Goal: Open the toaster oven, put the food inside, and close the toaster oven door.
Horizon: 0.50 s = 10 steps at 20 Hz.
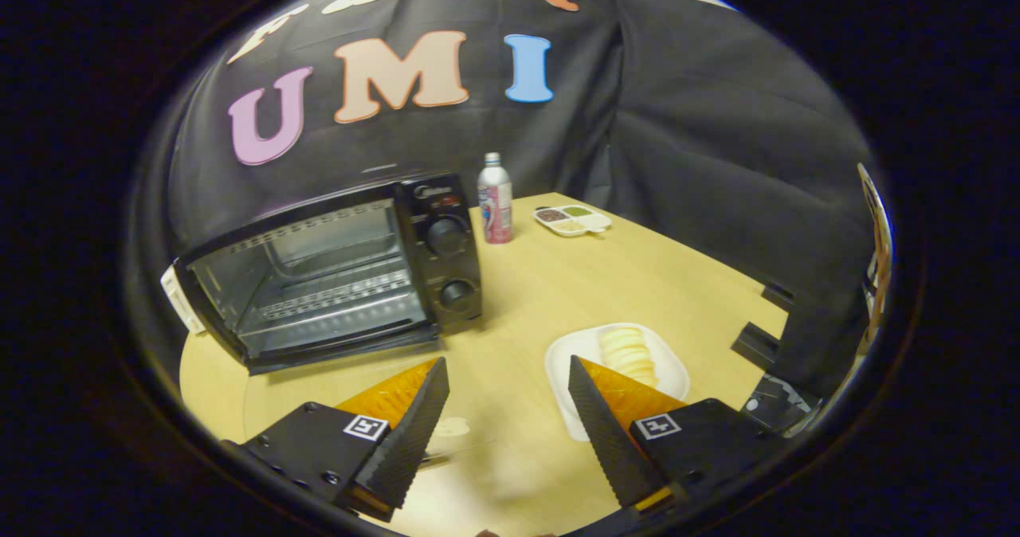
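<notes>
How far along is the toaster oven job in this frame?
Done: the toaster oven door is down, cavity exposed. In hand: nothing; the gripper fingers stand open over the table. Left: the food is on its white plate, then closing the door.

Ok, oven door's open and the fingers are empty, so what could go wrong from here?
The gripper is open over bare table, holding nothing.
1. The food looks like soft slices on a white plate; a pinch may crush or scatter them.
2. The right finger already overlaps the plate's edge and could nudge it.
3. The toaster oven opening looks low; food may catch the rack.
</notes>
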Available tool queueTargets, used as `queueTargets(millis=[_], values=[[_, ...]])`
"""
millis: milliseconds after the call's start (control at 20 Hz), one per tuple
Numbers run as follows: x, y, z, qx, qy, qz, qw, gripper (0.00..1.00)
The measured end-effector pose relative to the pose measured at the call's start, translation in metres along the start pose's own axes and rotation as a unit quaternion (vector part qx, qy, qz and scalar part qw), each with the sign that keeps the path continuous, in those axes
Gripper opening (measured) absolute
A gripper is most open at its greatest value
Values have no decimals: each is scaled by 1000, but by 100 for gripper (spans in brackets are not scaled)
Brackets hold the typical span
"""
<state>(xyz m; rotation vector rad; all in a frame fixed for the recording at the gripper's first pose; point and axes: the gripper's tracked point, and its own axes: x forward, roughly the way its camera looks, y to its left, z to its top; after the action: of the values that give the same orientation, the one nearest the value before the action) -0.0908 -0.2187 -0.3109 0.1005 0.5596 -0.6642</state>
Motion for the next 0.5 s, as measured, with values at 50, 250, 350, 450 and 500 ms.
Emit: queueTargets(millis=[50,250,350,450,500], values=[[4,-12,0,6,2,-9,1000,96],[23,-52,-9,12,20,-53,998,96],[34,-69,-16,21,34,-69,997,96],[46,-84,-24,27,49,-83,995,96],[51,-90,-26,27,56,-90,994,97]])
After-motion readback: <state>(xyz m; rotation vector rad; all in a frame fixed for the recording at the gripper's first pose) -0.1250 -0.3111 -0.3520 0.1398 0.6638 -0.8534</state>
